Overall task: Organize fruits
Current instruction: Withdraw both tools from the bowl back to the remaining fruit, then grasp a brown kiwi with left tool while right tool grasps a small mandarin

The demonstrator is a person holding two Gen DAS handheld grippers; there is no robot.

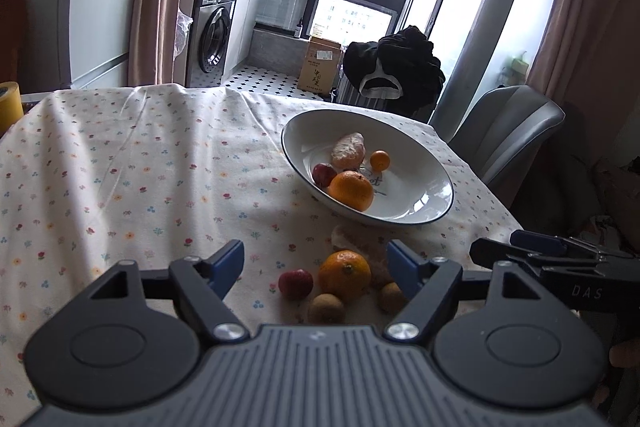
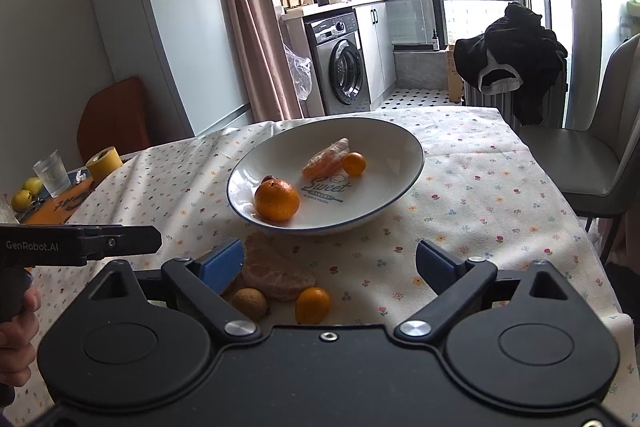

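A white bowl (image 1: 416, 163) (image 2: 384, 143) on the floral tablecloth holds a mandarin (image 1: 352, 190) (image 2: 277, 200), a peeled mandarin (image 1: 347, 155) (image 2: 326, 159), a kumquat (image 1: 379, 160) (image 2: 354, 163) and a red fruit (image 1: 323, 174). On the cloth in front of the bowl lie a mandarin (image 1: 344, 275), a strawberry (image 1: 295, 283), two brown kiwi-like fruits (image 1: 326, 308) (image 2: 249, 303), a peeled mandarin (image 2: 276, 273) and a kumquat (image 2: 313, 305). My left gripper (image 1: 316, 261) is open above these loose fruits. My right gripper (image 2: 330, 261) is open, just right of them.
A grey chair (image 2: 592, 163) stands at the table's right side. A glass (image 2: 52, 173), a yellow tape roll (image 2: 105, 162) and yellow fruits (image 2: 25, 195) sit at the far left. A fridge, a washing machine and a dark garment on a rack are behind.
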